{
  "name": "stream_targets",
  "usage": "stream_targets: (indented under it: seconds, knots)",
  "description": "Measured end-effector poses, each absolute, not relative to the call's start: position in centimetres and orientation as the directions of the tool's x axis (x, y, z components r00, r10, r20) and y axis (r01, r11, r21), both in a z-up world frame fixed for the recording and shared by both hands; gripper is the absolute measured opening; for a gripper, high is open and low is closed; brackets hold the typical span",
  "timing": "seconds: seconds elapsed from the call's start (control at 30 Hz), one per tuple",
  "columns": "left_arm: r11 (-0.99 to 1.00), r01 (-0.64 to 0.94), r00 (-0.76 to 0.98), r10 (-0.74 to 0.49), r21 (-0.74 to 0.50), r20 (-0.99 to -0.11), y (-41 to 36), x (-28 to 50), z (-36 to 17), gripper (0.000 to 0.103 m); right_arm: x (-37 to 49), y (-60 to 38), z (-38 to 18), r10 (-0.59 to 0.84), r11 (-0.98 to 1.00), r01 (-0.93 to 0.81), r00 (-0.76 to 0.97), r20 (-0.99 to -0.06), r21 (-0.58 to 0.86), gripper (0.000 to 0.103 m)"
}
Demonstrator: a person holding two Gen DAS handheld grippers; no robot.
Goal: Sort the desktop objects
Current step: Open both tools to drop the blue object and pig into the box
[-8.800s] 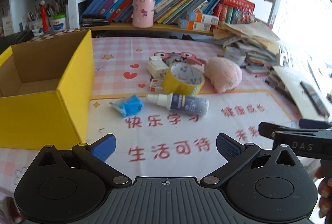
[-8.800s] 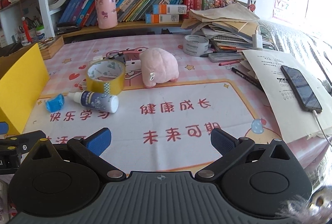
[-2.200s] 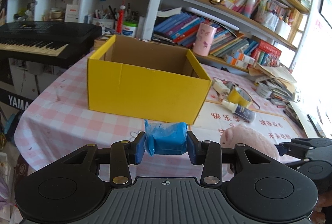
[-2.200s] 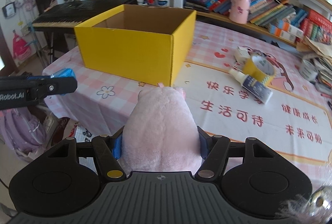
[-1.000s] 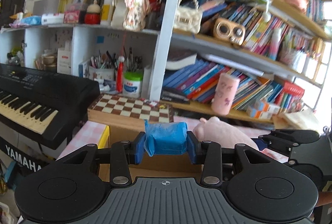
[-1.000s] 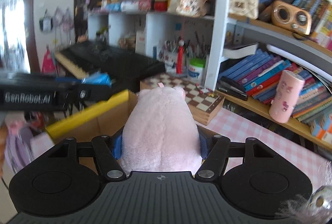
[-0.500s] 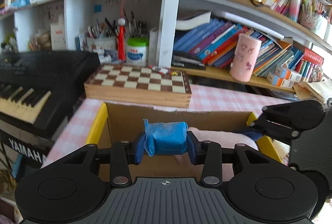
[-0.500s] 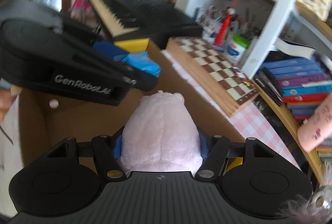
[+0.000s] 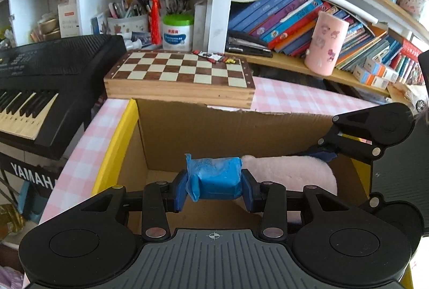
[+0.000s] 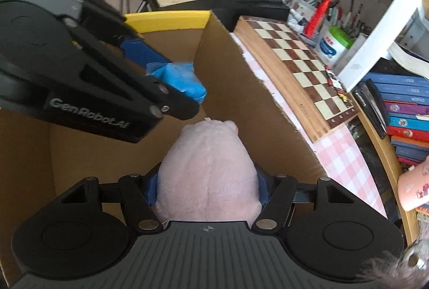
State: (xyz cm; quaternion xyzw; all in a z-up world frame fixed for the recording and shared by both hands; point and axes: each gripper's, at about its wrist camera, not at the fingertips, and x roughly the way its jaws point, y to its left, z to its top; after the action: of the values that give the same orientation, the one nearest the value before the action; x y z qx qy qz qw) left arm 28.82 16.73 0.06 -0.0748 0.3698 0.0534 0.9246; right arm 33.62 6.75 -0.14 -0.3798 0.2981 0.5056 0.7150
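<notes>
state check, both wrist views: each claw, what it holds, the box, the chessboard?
left claw: shut on blue packet, over the box
blue packet: gripped, held in the air
right claw: shut on pink plush toy
pink plush toy: gripped, down inside the box opening
yellow box: open-topped; floor shows bare cardboard
chessboard: folded shut, flat behind the box

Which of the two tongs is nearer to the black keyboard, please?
The left. The left tongs, shut on the blue packet, hang over the yellow box's keyboard side; the right tongs, holding the pink plush, sit farther away.
</notes>
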Motion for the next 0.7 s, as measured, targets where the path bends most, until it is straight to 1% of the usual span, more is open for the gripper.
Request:
stream_targets:
  seconds: [0.1, 0.17, 0.2, 0.23, 0.3, 0.37, 0.4, 0.43, 0.7]
  knots:
    - [0.983, -0.162, 0.720, 0.056, -0.089, -0.692, 16.6, 28.8, 0.0, 0.042, 33.6, 7.0, -0.3, 0.484, 0.183, -0.954, 0.298, -0.823, -0.238, 0.064]
    - [0.983, -0.159, 0.725, 0.051, -0.095, -0.687, 16.6, 28.7, 0.0, 0.046, 33.7, 7.1, -0.3, 0.481, 0.190, -0.952, 0.303, -0.822, -0.240, 0.065]
    - [0.982, -0.160, 0.730, 0.052, -0.096, -0.682, 16.7, 28.6, 0.1, 0.057, 33.7, 7.2, -0.3, 0.483, 0.197, -0.951, 0.305, -0.821, -0.237, 0.066]
    - [0.982, -0.159, 0.737, 0.049, -0.102, -0.674, 16.7, 28.5, 0.2, 0.073, 33.8, 7.2, -0.3, 0.487, 0.201, -0.951, 0.304, -0.819, -0.234, 0.067]
    - [0.981, -0.157, 0.757, 0.045, -0.114, -0.652, 16.8, 28.1, 0.5, 0.086, 33.8, 7.3, -0.2, 0.492, 0.211, -0.949, 0.311, -0.813, -0.235, 0.070]
    - [0.980, -0.162, 0.772, 0.052, -0.117, -0.634, 16.7, 27.8, 1.0, 0.088, 33.9, 7.2, -0.1, 0.503, 0.223, -0.947, 0.315, -0.805, -0.231, 0.077]
    - [0.980, -0.163, 0.778, 0.055, -0.116, -0.625, 16.6, 27.6, 1.3, 0.088, 33.9, 7.0, 0.1, 0.514, 0.233, -0.946, 0.318, -0.797, -0.228, 0.085]
    - [0.980, -0.165, 0.785, 0.063, -0.110, -0.617, 16.5, 27.4, 1.6, 0.089, 33.8, 6.7, 0.4, 0.525, 0.241, -0.943, 0.324, -0.787, -0.227, 0.087]
    - [0.984, -0.164, 0.845, 0.101, -0.076, -0.525, 15.6, 25.0, 4.9, 0.093, 32.8, 4.4, 3.6, 0.598, 0.332, -0.914, 0.394, -0.698, -0.232, 0.087]
